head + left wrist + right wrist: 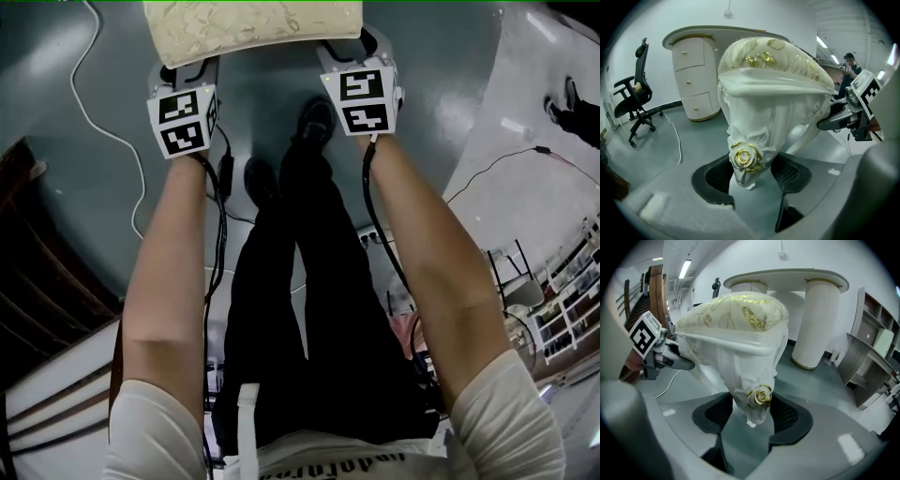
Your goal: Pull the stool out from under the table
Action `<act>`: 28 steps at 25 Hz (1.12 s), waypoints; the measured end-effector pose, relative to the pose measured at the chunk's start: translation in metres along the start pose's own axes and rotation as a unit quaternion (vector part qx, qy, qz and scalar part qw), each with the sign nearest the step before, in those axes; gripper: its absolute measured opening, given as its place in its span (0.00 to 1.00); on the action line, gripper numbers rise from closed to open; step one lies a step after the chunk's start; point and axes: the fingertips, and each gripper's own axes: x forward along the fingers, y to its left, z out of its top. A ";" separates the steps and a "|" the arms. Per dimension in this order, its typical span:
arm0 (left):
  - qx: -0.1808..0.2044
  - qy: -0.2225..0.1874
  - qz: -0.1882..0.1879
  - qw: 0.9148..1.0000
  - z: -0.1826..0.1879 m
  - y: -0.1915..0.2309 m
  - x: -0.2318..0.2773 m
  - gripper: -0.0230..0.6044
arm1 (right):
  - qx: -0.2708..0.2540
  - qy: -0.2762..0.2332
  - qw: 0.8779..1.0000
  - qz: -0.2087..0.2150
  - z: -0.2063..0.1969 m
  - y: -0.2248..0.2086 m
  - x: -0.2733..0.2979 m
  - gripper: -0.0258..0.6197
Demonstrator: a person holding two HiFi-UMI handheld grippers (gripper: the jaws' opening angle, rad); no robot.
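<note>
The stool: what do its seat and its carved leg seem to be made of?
The seat looks like padded woven fabric, cream with a shiny gold pattern. The carved leg looks like glossy white-painted wood or resin, I cannot tell which; its rose is gilt-edged.

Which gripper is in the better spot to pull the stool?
Left, but barely: the stool leg looks wedged snugly between the left gripper jaws. The right gripper holds its leg similarly, so pulling with both seems best.

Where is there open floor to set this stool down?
Bare grey floor lies between the stool and the table's drawer unit, and between the stool and the table's fluted column. Further left is crowded: office chair and white cable. Shelving lines the right wall.
</note>
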 end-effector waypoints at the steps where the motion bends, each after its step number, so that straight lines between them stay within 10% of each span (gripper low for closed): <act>1: 0.004 0.001 -0.004 1.000 -0.008 -0.005 -0.008 0.43 | 0.002 -0.001 1.000 -0.002 -0.009 0.007 -0.008 0.41; 19: 0.021 0.024 -0.023 0.999 -0.121 -0.036 -0.094 0.44 | 0.008 0.012 1.000 -0.003 -0.103 0.105 -0.083 0.42; 28: 0.005 0.024 -0.045 0.999 -0.093 -0.027 -0.149 0.52 | -0.020 0.045 0.999 0.022 -0.090 0.091 -0.132 0.45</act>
